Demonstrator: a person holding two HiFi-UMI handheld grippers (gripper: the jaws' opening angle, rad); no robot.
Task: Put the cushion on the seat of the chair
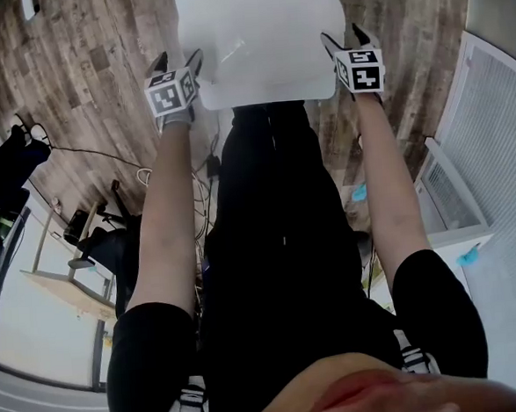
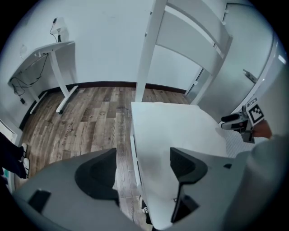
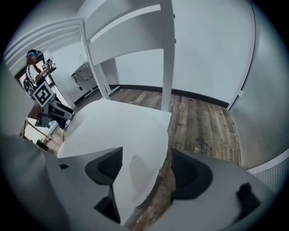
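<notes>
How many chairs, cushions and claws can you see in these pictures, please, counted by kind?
Chair: 1
Cushion: 1
Claws: 2, the left claw and the right claw, both open
Total: 4

At twelve o'clock in my head view the wood-plank floor carries the white chair. A white cushion lies flat on the chair's seat, reaching back as far as the upright posts of the backrest. I can see loose cables trailing over the planks at about ten o'clock, and in the left gripper view a white desk stands on the same floor at ten o'clock, its feet close to the dark skirting along the wall.
</notes>
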